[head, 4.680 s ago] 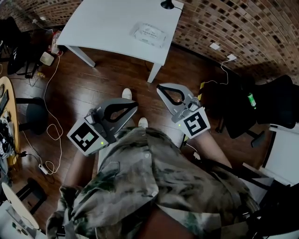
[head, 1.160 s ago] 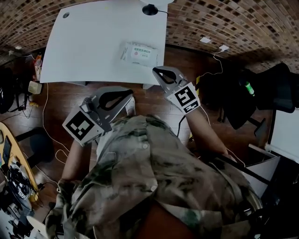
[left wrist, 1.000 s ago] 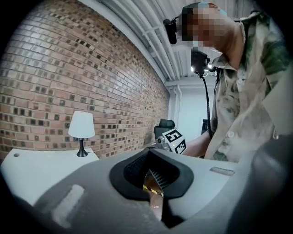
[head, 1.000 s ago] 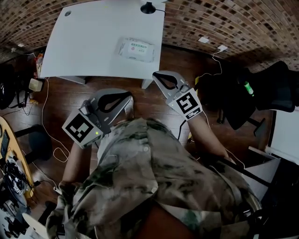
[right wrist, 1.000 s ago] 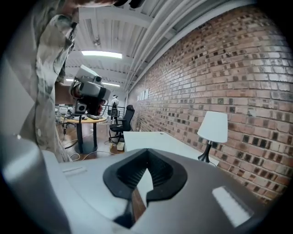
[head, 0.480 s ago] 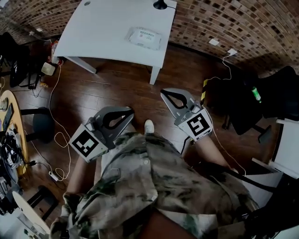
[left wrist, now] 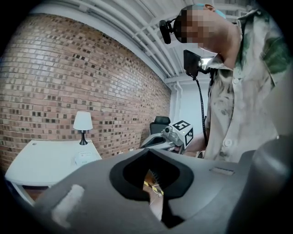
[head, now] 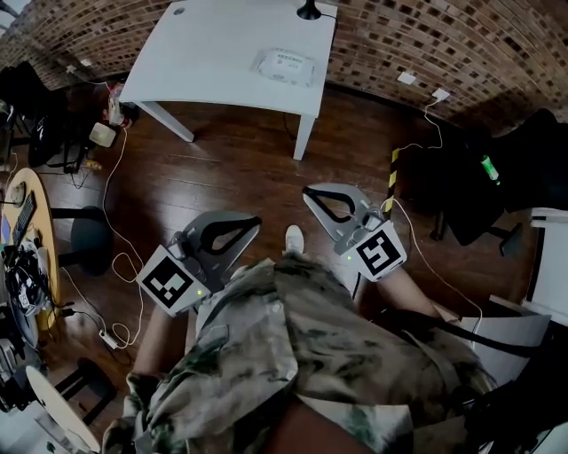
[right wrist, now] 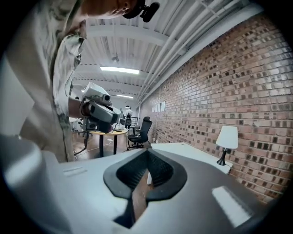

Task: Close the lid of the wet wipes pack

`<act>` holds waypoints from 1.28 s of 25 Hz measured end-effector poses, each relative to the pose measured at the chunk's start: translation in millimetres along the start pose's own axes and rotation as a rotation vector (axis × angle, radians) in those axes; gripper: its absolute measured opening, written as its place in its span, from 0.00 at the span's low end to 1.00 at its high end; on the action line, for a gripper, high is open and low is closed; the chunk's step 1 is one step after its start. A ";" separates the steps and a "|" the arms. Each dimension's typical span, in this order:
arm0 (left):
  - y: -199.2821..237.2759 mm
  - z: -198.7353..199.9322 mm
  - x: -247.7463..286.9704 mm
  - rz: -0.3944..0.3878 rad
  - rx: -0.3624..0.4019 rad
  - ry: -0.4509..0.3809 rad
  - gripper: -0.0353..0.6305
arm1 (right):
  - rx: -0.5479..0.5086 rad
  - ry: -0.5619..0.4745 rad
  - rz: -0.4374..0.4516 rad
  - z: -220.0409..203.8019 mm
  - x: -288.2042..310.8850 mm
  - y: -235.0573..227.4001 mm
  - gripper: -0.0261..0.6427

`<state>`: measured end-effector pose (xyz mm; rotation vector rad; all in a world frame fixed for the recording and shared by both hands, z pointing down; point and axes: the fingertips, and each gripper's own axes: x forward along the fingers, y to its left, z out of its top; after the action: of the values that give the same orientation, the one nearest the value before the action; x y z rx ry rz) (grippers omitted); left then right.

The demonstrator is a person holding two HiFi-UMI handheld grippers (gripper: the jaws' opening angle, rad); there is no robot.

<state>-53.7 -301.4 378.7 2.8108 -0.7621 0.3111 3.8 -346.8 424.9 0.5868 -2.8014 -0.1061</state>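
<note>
The wet wipes pack [head: 286, 65] lies flat on the white table [head: 213, 53], near its right end; it is too small here to show how its lid stands. In the left gripper view the wet wipes pack [left wrist: 85, 158] is a small pale shape beneath the lamp. Both grippers hang over the wooden floor close to my body, far short of the table. My left gripper [head: 255, 222] is shut and holds nothing. My right gripper [head: 308, 190] is also shut and holds nothing. The right gripper view does not show the pack.
A black-footed table lamp [head: 310, 11] stands at the table's far right corner. Brick wall [head: 426, 35] runs behind. A black office chair [head: 497, 177] and cables [head: 115, 239] sit on the floor at the sides, and a round cluttered table [head: 22, 257] at the left.
Over the last second the table and pack have drawn away toward the top of the head view. Both grippers, which were close to the table edge, now hang back over the floor, still shut.
</note>
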 end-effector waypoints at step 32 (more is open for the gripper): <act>-255.4 -68.5 -216.1 -0.156 0.083 -0.126 0.05 | -0.038 0.007 -0.139 73.1 -111.3 340.4 0.05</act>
<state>-114.2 33.6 350.9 2.9695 -0.5611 0.1439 -49.3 10.6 369.9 0.7711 -2.7435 -0.1848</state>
